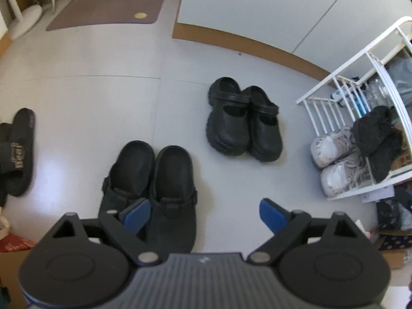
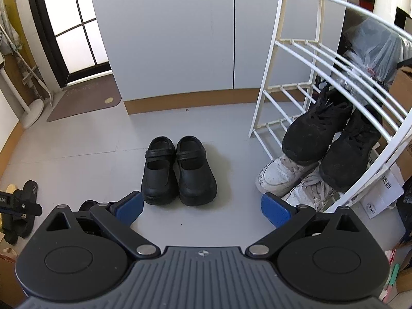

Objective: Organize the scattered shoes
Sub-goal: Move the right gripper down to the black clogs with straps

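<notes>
Shoes part sorted: black lace-up sneakers (image 2: 332, 139) and white sneakers (image 2: 280, 173) sit on the white wire shoe rack (image 2: 303, 59) at right. Black strapped clogs (image 2: 177, 170), black open-back clogs (image 1: 152, 188) and black slides (image 1: 19, 149) remain paired on the grey floor (image 1: 90, 103). Left gripper (image 1: 204, 215) and right gripper (image 2: 202, 208) both spread apart, empty.

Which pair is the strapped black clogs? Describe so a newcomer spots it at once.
Start at the white wire shoe rack beside the grey cabinet doors. On the grey floor just left of it stands a pair of chunky glossy black rubber clogs. Unlike the matte black open-back clogs nearby, each has a strap over the opening.
</notes>
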A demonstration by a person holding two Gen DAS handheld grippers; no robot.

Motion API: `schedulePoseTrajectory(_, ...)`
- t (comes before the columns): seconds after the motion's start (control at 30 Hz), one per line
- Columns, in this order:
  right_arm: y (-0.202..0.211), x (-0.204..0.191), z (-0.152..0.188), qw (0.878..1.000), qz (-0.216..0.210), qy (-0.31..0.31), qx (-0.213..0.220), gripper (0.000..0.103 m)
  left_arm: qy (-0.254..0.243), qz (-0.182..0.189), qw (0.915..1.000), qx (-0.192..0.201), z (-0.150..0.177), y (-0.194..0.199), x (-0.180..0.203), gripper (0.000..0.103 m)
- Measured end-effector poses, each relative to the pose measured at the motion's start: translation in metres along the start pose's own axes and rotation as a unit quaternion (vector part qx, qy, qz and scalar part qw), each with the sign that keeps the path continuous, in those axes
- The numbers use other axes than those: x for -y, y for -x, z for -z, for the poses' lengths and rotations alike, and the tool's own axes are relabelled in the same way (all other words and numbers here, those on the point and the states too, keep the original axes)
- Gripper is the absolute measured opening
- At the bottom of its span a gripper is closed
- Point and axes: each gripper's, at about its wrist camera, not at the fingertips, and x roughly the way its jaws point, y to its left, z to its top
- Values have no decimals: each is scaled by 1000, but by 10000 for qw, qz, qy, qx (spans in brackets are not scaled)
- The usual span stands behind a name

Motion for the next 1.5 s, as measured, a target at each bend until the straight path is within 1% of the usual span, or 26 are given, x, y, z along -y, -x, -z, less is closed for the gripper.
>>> schedulePoseTrajectory(0.03, -3, -2, 0, 10000, -33, -38, -50, 101, 140, -57, 9999, -32, -2, -1, -4, 93)
schedulePoseTrajectory(0.13, -11, -8, -1, 9996, -207, -148, -156, 101, 101, -34, 9999, -22, -5, 0, -4, 94)
schedulePoseTrajectory(0.17, -13, -10, -1, 9994, -228, -142, -196, 101, -39, -63, 10000, 40, -7, 1, -1, 94)
schedulePoseTrajectory(0.27, -20, -17, 2, 9992, -249, -130, -300, 100, -216, -186, 9995, 102, -10, 0, 0, 93)
schedulePoseTrajectory(0.33, -25, -21, 2, 9979, -429, -279, -406, 100, -314, -212, 9993, 75, -13, -1, -2, 89)
schedulePoseTrajectory(0.43, -24, -26, 0, 9970, -614, -371, -298, 100, -286, -151, 9994, 79, -17, 0, -6, 89)
schedulePoseTrajectory(0.53, -22, -26, -3, 9976, -532, -415, -164, 100, -240, -100, 9995, 152, -22, 3, -13, 89)
schedulePoseTrajectory(0.67, -30, -18, -7, 9969, -464, -614, -189, 100, -178, -89, 9995, 234, -30, 7, -21, 89)
schedulePoseTrajectory(0.77, -37, -18, -8, 9974, -418, -569, -149, 100, -41, 16, 9995, 297, -33, 13, -25, 89)
schedulePoseTrajectory(0.87, -47, -20, -10, 9974, -525, -478, -85, 99, 128, 177, 9989, 408, -36, 18, -25, 89)
schedulePoseTrajectory(1.0, -56, -31, -9, 9981, -513, -349, -36, 99, 208, 300, 9985, 406, -38, 17, -21, 89)
schedulePoseTrajectory(1.1, -67, -41, -9, 9985, -504, -204, 21, 99, 158, 318, 9985, 422, -38, 17, -17, 89)
schedulePoseTrajectory(1.27, -78, -56, -6, 9979, -571, -129, 269, 99, 288, 286, 9985, 359, -38, 10, -18, 89)
schedulePoseTrajectory(1.37, -85, -62, -8, 9974, -582, -124, 416, 95, 308, 209, 9988, 320, -39, 4, -20, 89)
schedulePoseTrajectory(1.5, -95, -65, -13, 9981, -427, 0, 436, 84, 312, 160, 9990, 292, -41, 0, -18, 89)
